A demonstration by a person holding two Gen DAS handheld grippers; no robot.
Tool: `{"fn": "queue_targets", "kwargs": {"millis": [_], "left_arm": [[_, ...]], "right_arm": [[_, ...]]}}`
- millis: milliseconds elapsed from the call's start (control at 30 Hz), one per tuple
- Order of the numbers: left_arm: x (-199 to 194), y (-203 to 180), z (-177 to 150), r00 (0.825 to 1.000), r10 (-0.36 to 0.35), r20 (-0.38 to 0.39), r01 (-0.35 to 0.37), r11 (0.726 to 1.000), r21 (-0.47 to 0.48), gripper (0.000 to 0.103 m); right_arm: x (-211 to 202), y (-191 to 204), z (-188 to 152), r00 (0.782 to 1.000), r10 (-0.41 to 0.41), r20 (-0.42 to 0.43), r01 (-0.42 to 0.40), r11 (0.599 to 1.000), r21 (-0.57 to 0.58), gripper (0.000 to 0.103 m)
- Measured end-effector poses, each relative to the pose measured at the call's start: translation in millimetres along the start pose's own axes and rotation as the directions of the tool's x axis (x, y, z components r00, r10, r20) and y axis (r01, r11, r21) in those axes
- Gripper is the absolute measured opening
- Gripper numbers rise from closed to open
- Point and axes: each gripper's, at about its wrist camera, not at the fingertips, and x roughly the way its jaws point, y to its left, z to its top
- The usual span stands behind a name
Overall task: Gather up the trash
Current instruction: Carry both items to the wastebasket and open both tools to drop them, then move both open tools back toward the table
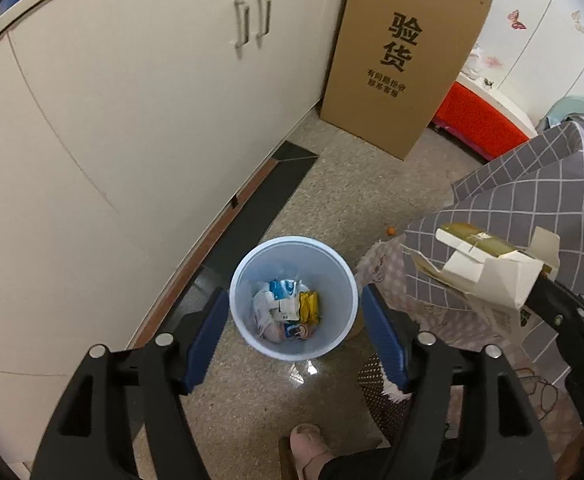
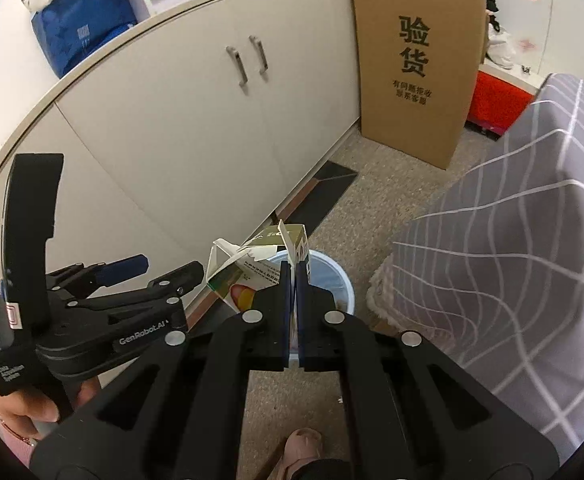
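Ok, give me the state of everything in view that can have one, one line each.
left gripper: open, empty, above the bin.
right gripper: shut on the carton.
carton: flattened, flaps open, held in the air.
trash bin: upright, no lid, wrappers at the bottom.
cabinet doors: closed.
cardboard box: upright against the cabinet.

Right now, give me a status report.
Left gripper open, empty, above bin. Right gripper shut on opened carton, near bin rim, not yet released. Nothing blocking the drop.

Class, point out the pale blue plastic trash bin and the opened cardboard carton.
Pale blue plastic trash bin point(image 1: 247, 332), left wrist view, inner wall.
Opened cardboard carton point(image 2: 251, 272), right wrist view, printed side panel.
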Motion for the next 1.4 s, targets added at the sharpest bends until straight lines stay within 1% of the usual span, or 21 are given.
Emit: {"fn": "queue_targets", "kwargs": {"millis": [67,167,233,300,367,400,433,467,500,600,733,900,1000,1167,1267,1400], "left_arm": [[0,7,0,1.000,0.008,0.006,-0.008,1.000,-0.015,0.067],[-1,25,0,1.000,0.030,0.008,-0.030,0.997,-0.069,0.070],[1,37,2,1.000,0.027,-0.001,-0.027,0.994,-0.108,0.071],[4,48,2,0.999,0.041,-0.018,-0.043,0.988,-0.147,0.071],[6,56,2,0.998,0.051,-0.023,-0.054,0.984,-0.168,0.071],[6,58,1,0.998,0.053,-0.024,-0.056,0.983,-0.174,0.071],[5,60,1,0.998,0.052,-0.023,-0.056,0.982,-0.179,0.071],[4,62,0,0.998,0.053,-0.020,-0.056,0.982,-0.180,0.071],[4,61,-1,0.998,0.056,-0.018,-0.058,0.982,-0.182,0.071],[-1,61,-3,0.998,0.055,-0.008,-0.055,0.982,-0.182,0.072],[-15,54,-3,0.999,0.048,0.022,-0.044,0.985,-0.164,0.073],[-40,36,-3,0.997,0.029,0.068,-0.019,0.989,-0.144,0.073],[-60,23,-2,0.994,0.024,0.111,-0.011,0.992,-0.124,0.075],[-97,0,-1,0.982,0.006,0.187,0.013,0.995,-0.100,0.077],[-121,-20,-2,0.971,-0.009,0.237,0.027,0.997,-0.071,0.078],[-151,-50,-4,0.953,-0.056,0.297,0.067,0.997,-0.026,0.081]], "right_arm": [[5,3,1,1.000,0.005,-0.007,-0.005,1.000,-0.001,0.002],[13,10,5,1.000,0.018,-0.015,-0.019,1.000,-0.005,0.003],[20,16,8,0.999,0.034,-0.014,-0.034,0.999,-0.016,0.004],[29,19,10,0.999,0.044,-0.020,-0.044,0.999,-0.017,0.004],[41,21,11,0.999,0.037,-0.040,-0.038,0.999,-0.016,0.004],[45,22,11,0.998,0.036,-0.048,-0.037,0.999,-0.016,0.006],[49,22,10,0.998,0.038,-0.055,-0.039,0.999,-0.016,0.021],[51,21,8,0.998,0.035,-0.057,-0.035,0.999,-0.013,0.047],[53,20,6,0.998,0.027,-0.060,-0.028,1.000,-0.007,0.053],[52,16,1,0.998,-0.004,-0.061,0.004,1.000,0.007,0.053],[41,12,1,0.999,-0.001,-0.051,0.002,1.000,0.014,0.054],[8,11,4,1.000,0.011,0.004,-0.011,1.000,0.014,0.058],[-14,8,6,0.999,0.011,0.042,-0.012,1.000,0.017,0.059],[-63,-4,10,0.991,0.024,0.134,-0.030,0.999,0.041,0.061],[-92,-14,11,0.982,0.016,0.189,-0.027,0.998,0.055,0.062],[-130,-31,9,0.966,0.005,0.258,-0.026,0.997,0.076,0.064]]}}
